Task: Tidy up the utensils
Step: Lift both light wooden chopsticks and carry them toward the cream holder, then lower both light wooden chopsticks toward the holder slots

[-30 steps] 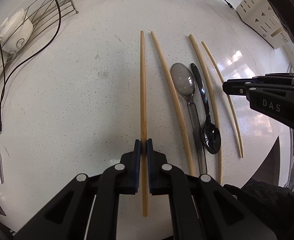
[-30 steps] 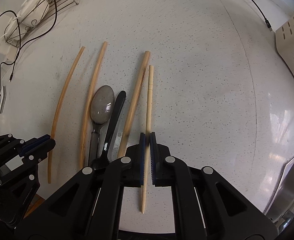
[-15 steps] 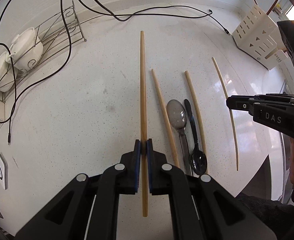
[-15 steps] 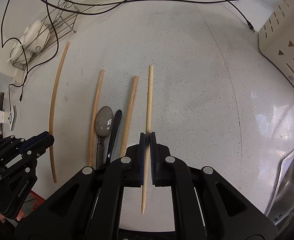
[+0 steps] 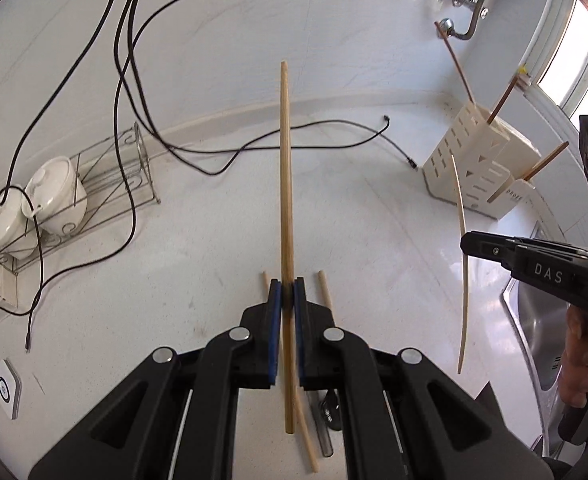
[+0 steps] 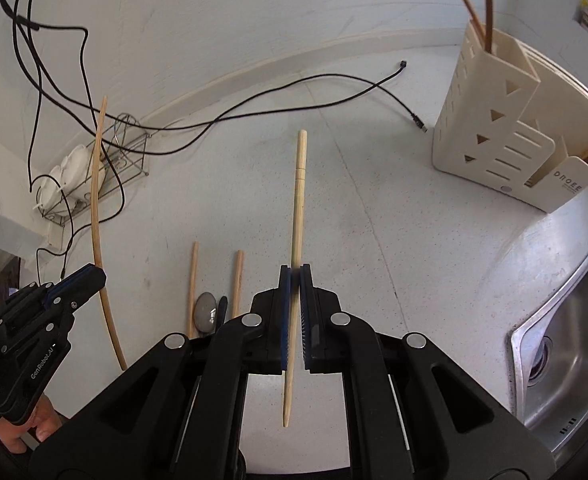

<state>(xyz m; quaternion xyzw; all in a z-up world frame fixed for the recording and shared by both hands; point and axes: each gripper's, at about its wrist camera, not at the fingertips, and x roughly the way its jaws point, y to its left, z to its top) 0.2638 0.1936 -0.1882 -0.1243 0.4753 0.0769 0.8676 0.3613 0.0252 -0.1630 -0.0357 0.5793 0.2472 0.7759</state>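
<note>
- Chopsticks are clamped one in each of your grippers: the left gripper [image 5: 287, 294] has its blue pads shut on a darker wooden chopstick [image 5: 285, 184] that runs straight up the middle of the left wrist view, clear of the counter.
- Your right gripper [image 6: 295, 280] is likewise closed tight on a paler chopstick [image 6: 298, 200], its tapered tip hanging below the jaws at lower centre of the right wrist view.
- Just left of those right jaws, two more chopsticks [image 6: 192, 284], a metal spoon [image 6: 206, 314] and a black spoon [image 6: 221, 310] lie side by side on the speckled white countertop [image 6: 374, 220].
- At the right edge stands the cream utensil holder [image 6: 494, 132], with brown sticks upright in its compartments.
- A steel sink [image 6: 566, 360] fills the lower right.
- Black cables [image 6: 294, 92] trail across the top, and a wire rack with white bowls [image 5: 54, 204] sits at the left.
</note>
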